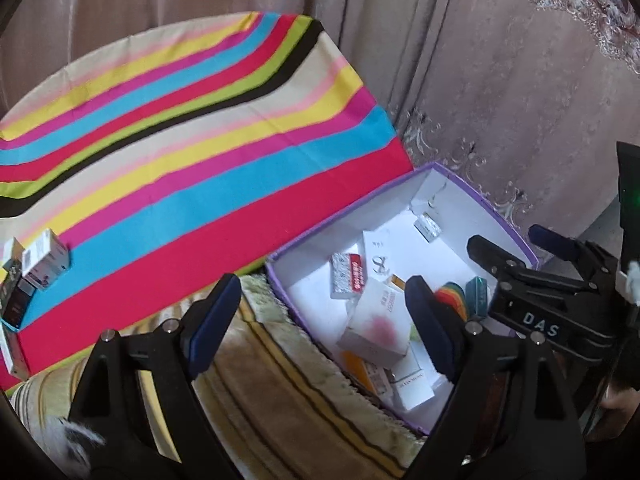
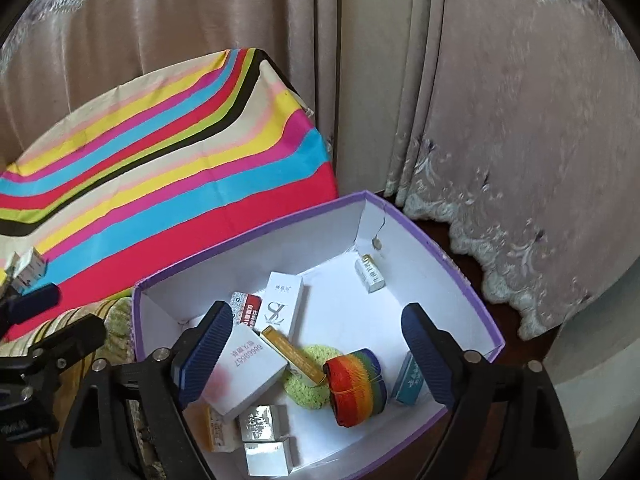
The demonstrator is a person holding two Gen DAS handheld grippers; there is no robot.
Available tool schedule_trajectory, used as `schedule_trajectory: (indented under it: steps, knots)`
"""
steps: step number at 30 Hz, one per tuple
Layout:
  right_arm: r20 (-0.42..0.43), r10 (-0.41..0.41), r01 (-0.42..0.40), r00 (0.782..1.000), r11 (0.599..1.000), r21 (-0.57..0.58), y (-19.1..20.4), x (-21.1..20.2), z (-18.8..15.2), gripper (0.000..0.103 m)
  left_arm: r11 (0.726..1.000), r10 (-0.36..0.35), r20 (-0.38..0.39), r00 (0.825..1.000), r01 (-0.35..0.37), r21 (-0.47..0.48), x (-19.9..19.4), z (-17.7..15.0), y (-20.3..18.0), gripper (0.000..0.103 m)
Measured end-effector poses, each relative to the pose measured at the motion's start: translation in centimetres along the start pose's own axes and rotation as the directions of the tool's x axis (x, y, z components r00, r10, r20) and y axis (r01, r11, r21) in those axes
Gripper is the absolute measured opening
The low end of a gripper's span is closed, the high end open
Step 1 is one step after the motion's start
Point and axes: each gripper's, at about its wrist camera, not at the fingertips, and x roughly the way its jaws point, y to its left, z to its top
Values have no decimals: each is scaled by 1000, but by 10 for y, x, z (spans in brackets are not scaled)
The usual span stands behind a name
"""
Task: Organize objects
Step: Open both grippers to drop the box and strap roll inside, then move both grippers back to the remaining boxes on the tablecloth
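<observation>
Left gripper: the left gripper (image 1: 324, 322) has its two blue-padded fingers spread wide and nothing is between them. It hangs over the near-left rim of the box, one finger above the woven mat (image 1: 288, 392) and the other above the inside of the box.
Right gripper: the right gripper (image 2: 318, 354) is also wide apart and holds nothing. It is over the open box; its left finger is in front of the white box with red digits (image 2: 244, 372). If it touches this box, I cannot tell.
Box: the purple-edged box (image 2: 256, 234) with white inside stands beside the striped cloth (image 1: 192, 152), near the curtain (image 2: 520, 120).
Inside the box: a rainbow-coloured roll (image 2: 356, 384), a green round pad (image 2: 306, 384) under a gold bar (image 2: 294, 356), a tall white carton with "SL" letters (image 2: 282, 304), a red-and-silver pack (image 2: 246, 308), a teal small box (image 2: 410, 384) leaning at the right wall, a small white pack (image 2: 370, 272) at the far corner, and two silver cartons (image 2: 266, 438) at the near side.
Outside the box: a few small cartons (image 1: 40, 264) are on the striped cloth at the far left.
Hard to see: these cartons are cut by the picture edge and blurred. The orange pack (image 2: 210, 428) is mostly hidden behind the left finger. The print on most packs is too small to read.
</observation>
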Motion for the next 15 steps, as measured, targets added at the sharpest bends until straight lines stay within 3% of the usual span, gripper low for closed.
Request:
schedule_trajectory:
  steps: [5, 8, 11, 15]
  knots:
    - [81, -35, 42, 996, 995, -85, 21, -13, 3, 88, 999, 31, 45, 999, -30, -27, -15, 1, 21, 86]
    - [79, -20, 28, 997, 994, -107, 32, -17, 4, 88, 990, 143, 76, 987, -142, -15, -25, 1, 32, 86]
    - [56, 77, -70, 995, 992, -108, 42, -19, 4, 88, 983, 177, 108, 978, -170, -66, -39, -4, 50, 86]
    - [19, 226, -225, 974, 973, -46, 57, -20, 5, 88, 961, 244, 102, 964, -227, -159, -47, -11, 79, 86]
